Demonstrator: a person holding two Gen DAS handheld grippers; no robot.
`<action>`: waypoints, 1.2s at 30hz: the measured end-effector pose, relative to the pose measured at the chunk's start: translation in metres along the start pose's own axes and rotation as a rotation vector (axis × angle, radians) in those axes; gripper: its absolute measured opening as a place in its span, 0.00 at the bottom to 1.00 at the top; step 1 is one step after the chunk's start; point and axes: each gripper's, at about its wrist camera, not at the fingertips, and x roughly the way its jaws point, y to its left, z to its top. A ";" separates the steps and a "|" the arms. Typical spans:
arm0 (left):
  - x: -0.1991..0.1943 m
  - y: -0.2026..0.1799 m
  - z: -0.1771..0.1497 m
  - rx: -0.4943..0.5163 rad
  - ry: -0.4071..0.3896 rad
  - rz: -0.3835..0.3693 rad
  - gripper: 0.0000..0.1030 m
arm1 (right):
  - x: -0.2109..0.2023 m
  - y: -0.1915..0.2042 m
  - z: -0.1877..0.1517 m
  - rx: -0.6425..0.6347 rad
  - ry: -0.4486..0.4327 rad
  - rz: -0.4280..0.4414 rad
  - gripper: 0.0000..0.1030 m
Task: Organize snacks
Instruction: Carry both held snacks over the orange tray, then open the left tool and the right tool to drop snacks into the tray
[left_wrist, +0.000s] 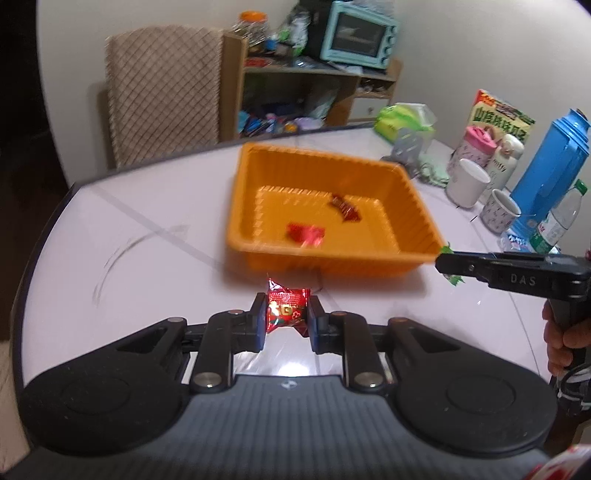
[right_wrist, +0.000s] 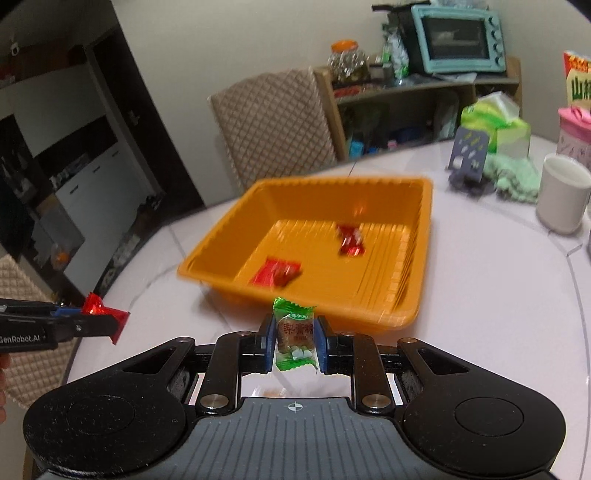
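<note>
An orange plastic tray sits on the pale table and holds two red wrapped snacks. My left gripper is shut on a red wrapped candy, held above the table just short of the tray's near wall. My right gripper is shut on a green wrapped candy, also just before the tray's near rim. Each gripper shows in the other's view: the right gripper at the tray's right corner, the left gripper off the tray's left.
At the table's right stand white mugs, a blue thermos, a water bottle, a snack box, a green tissue pack and a small stand. A quilted chair and a shelf with a toaster oven lie beyond.
</note>
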 end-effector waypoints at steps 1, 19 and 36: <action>0.004 -0.004 0.006 0.011 -0.008 -0.007 0.19 | 0.001 -0.002 0.005 -0.004 -0.010 -0.006 0.22; 0.095 -0.049 0.077 0.106 -0.005 -0.073 0.19 | 0.057 -0.043 0.039 -0.058 0.016 -0.094 0.22; 0.129 -0.052 0.081 0.127 0.037 -0.080 0.19 | 0.080 -0.048 0.044 -0.086 0.014 -0.114 0.22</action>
